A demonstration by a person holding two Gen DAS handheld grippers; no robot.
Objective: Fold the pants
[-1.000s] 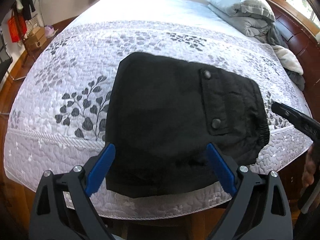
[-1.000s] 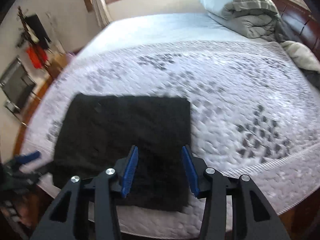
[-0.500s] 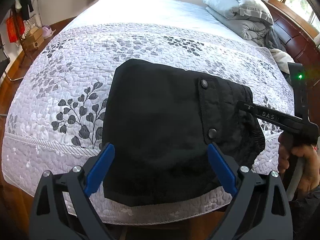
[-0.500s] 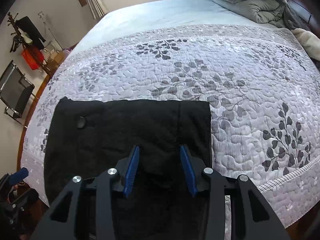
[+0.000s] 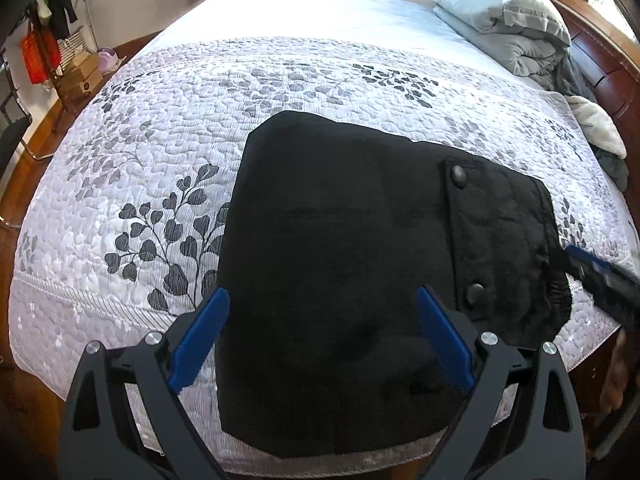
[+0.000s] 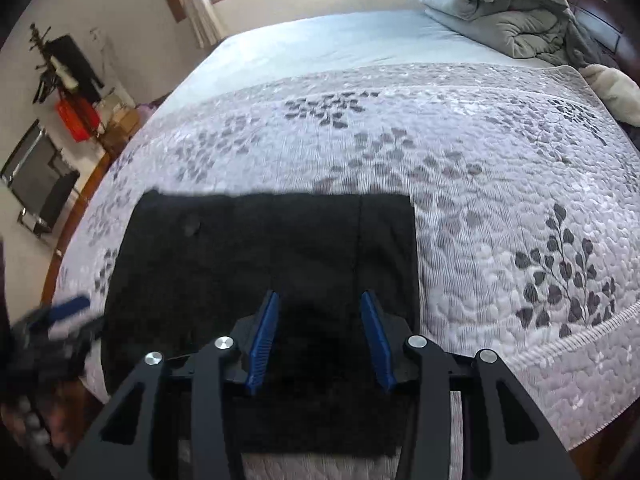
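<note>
The black pants (image 5: 344, 264) lie folded into a compact rectangle near the front edge of the bed, a buttoned pocket flap (image 5: 464, 236) facing up at their right end. My left gripper (image 5: 323, 300) is open wide and empty, just above their near edge. My right gripper (image 6: 319, 300) is open and empty, hovering over the pants (image 6: 280, 264) in the right wrist view. It also shows blurred in the left wrist view (image 5: 600, 280), beside the pants' waistband end. The left gripper shows blurred at the left of the right wrist view (image 6: 60, 316).
A quilted white bedspread (image 5: 168, 152) with grey leaf print covers the bed. Folded grey duvets (image 5: 504, 28) and loose clothes (image 5: 600, 132) lie at the far right by the wooden headboard. Chairs, boxes and hanging clothes (image 6: 68, 80) stand along the left wall.
The right gripper has drawn back from over the waistband toward the bed's edge and its view has tilted up. The left gripper has barely moved. The pants lie unchanged.
</note>
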